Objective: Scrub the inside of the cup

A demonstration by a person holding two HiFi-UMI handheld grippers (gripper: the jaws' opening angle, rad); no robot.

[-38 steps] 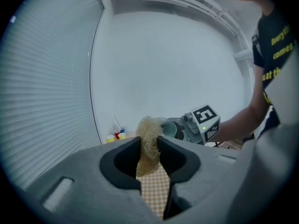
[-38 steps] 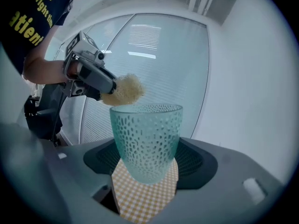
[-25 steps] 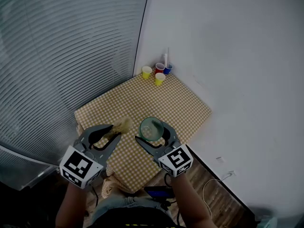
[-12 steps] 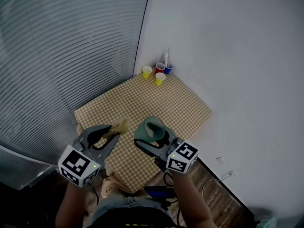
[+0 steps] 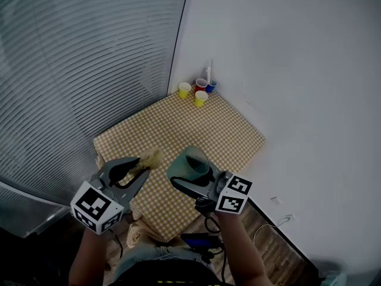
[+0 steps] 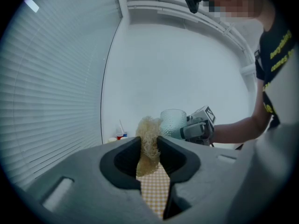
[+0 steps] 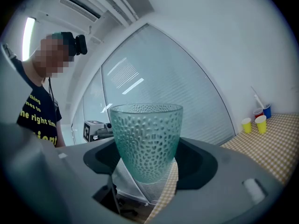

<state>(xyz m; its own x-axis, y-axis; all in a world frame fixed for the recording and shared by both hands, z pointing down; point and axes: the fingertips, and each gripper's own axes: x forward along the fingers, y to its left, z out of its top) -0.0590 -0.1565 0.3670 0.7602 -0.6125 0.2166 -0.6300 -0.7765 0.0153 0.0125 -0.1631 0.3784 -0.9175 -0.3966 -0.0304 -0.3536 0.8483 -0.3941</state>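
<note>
A green dimpled glass cup is held above the near edge of the checked table, with my right gripper shut on its lower body. In the right gripper view the cup stands between the jaws with its rim up. My left gripper is to the cup's left, shut on a tan fibrous scrubber. In the left gripper view the scrubber sticks up between the jaws. Beyond it are the cup and the right gripper, apart from the scrubber.
Two yellow paper cups, a red one and a blue one with a white stick stand at the table's far corner. Window blinds run along the left and a white wall along the right. A dark device lies on the floor.
The right gripper has rolled and risen a little with the cup, so the cup's side now shows in the head view instead of its open mouth. The left gripper has kept its place.
</note>
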